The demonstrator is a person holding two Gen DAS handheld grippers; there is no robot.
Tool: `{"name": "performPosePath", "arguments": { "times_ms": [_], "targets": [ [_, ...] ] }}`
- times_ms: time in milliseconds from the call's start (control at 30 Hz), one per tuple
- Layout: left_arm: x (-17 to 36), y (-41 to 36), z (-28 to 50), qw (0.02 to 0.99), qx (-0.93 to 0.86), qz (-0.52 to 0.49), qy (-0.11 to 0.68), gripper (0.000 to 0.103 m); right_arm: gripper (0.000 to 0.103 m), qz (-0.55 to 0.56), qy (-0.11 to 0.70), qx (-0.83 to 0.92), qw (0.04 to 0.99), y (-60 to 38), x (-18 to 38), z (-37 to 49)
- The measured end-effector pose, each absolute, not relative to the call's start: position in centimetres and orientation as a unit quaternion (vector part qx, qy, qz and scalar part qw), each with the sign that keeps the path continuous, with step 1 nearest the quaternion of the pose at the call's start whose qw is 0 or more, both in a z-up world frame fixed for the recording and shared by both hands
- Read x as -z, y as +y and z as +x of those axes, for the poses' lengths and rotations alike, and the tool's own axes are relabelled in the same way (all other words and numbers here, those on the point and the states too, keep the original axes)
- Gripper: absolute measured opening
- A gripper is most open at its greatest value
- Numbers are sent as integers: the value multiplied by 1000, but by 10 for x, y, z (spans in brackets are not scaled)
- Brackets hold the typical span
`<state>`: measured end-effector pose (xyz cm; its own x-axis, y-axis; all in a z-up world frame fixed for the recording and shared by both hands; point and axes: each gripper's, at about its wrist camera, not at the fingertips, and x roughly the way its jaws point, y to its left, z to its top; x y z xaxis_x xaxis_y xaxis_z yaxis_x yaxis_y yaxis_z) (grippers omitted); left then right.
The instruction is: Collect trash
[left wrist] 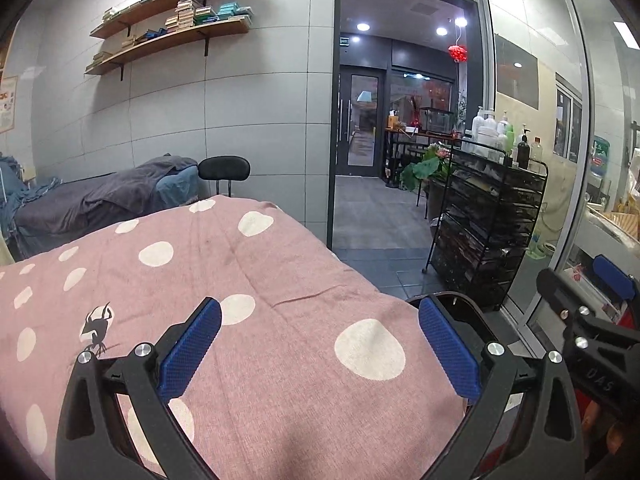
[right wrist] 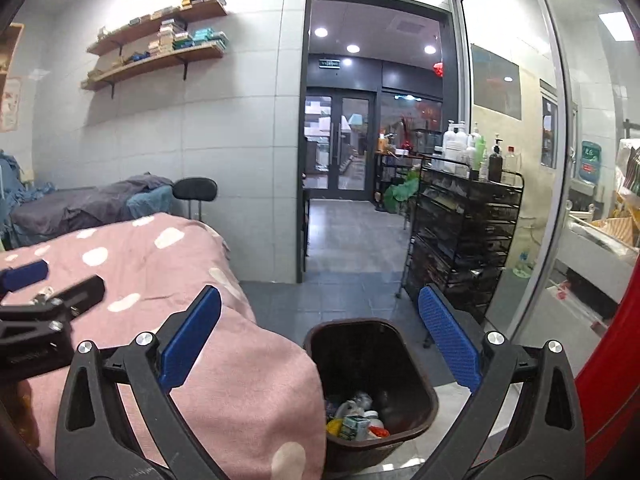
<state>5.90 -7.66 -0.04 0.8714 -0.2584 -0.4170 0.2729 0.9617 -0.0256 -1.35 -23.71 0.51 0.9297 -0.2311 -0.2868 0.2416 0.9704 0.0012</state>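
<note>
Where jaws gape, ribbed blue pads; dark rounded-rectangular bin

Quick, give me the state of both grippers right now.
Left gripper: open, holding nothing, above the pink spotted blanket.
Right gripper: open, holding nothing, above the trash bin.

The bedspread was dusty pink with large white spots and one small black insect figure at its left. The gripper fingers had blue textured pads on black frames. The near trash bin was dark brown, holding white, green, yellow and orange litter. The far bed's cover was grey-purple over blue. The wall tiles were pale grey, the shelves light wood, and the right trolley black.
</note>
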Motion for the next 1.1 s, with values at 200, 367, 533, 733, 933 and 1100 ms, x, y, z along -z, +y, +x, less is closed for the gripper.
{"name": "performPosePath", "arguments": {
  "times_ms": [200,367,533,733,933,1100],
  "targets": [
    [-5,-71,50,973,127,5,192,97,98,20,137,115,984,-236,-9,-17],
    [-5,-70,49,974,120,3,193,97,98,19,142,108,984,-233,-8,-13],
    [-4,-70,49,973,119,1,196,97,98,20,141,107,984,-233,-8,-14],
    [-3,-70,44,976,114,-1,188,97,98,20,145,109,983,-232,-2,-12],
    [-4,-70,40,976,115,-4,186,97,98,22,146,106,983,-231,-1,-12],
    [-4,-71,39,975,116,-5,187,97,98,22,147,107,983,-232,0,-13]
  ]
}}
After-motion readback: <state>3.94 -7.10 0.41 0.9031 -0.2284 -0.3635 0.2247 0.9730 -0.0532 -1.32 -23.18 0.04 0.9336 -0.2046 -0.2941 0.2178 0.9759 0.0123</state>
